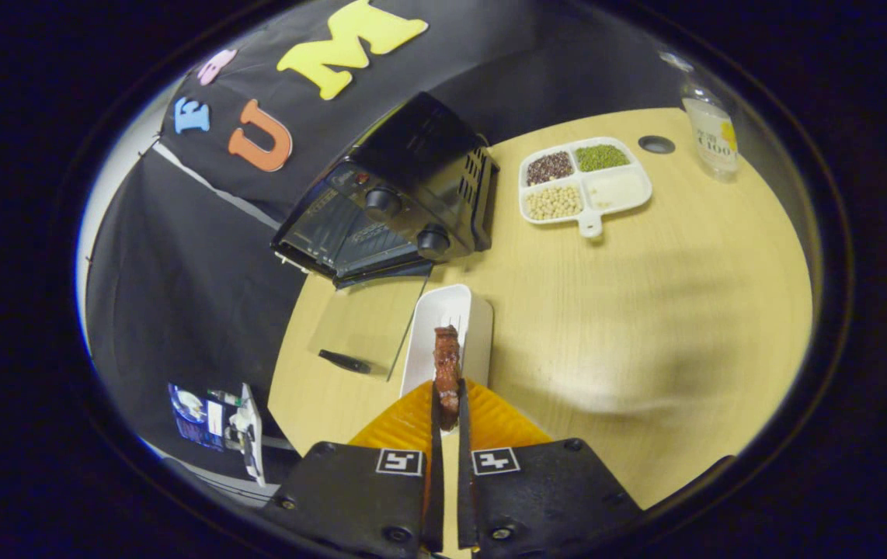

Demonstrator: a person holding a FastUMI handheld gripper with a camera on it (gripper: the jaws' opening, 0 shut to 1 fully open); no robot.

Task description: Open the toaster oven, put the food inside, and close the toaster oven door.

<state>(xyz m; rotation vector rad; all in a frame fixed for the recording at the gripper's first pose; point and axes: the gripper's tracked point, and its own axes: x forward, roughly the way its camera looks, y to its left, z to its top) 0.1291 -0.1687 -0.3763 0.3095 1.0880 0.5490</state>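
Toaster oven sits at the table's far edge, glass door folded down open. Gripper jaws clamped on a reddish-brown food strip, held over the white tray just before the door. Sectioned plate and bottle stand beyond.

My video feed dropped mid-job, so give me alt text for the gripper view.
The tongs are shut on a reddish-brown piece of food, held above a white tray on a round wooden table. Beyond them the black toaster oven stands with its glass door folded down open; a divided dish of grains and a bottle sit farther off.
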